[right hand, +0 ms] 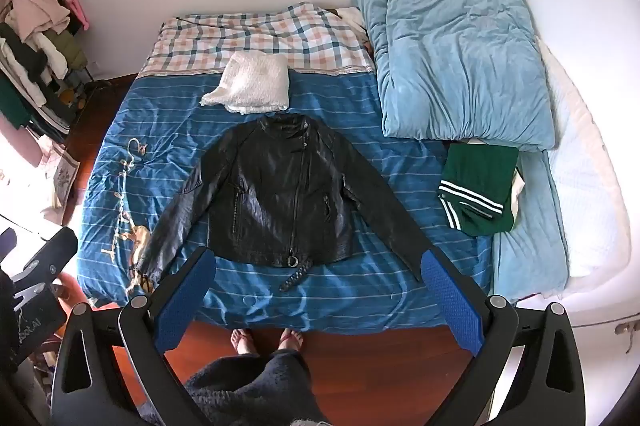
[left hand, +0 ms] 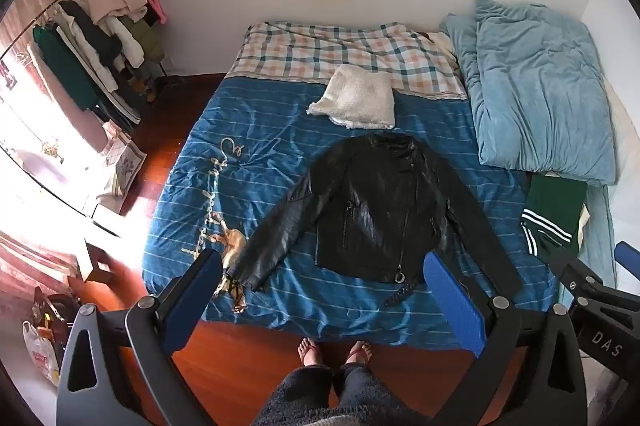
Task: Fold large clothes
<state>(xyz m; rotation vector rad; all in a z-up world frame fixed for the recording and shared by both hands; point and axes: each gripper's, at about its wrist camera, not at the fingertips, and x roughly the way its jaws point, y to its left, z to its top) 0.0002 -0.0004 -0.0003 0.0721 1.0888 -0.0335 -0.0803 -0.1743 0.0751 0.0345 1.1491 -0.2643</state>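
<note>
Looking through the left wrist view: left gripper (left hand: 322, 260) is hanging above the near edge of the bed (left hand: 360, 322), jaws spread wide, gripping nothing. Black leather jacket (left hand: 372, 206) is lying face up at frame centre on the blue striped bedspread (left hand: 248, 162), collar toward the top of the frame, hem toward the bottom, so its long axis is running straight away from the jaws. Sleeves are splaying diagonally down to either side. Left-side sleeve cuff (left hand: 244, 274) is showing just beside the left finger, so this gripper is looking like the nearer one for that sleeve. Right-side sleeve end is passing behind the right blue pad, cuff hidden. Right gripper's body is poking in at the right edge, tips cut off.

Right wrist view: right gripper (right hand: 320, 264) is also hovering over the near bed edge, jaws fully apart, empty. Jacket (right hand: 280, 194) is sitting centre frame, above the jaws. Right-side sleeve (right hand: 384, 222) is running down to the right pad, cuff partly covered; judging this gripper nearer to it. Belt strap (right hand: 295, 272) is trailing off the hem. Folded white knit (right hand: 252, 88) is sitting just above the collar; folded green striped garment (right hand: 478, 190) well to the right. Left cuff is blurring into bedspread print, hard to make out.
</note>
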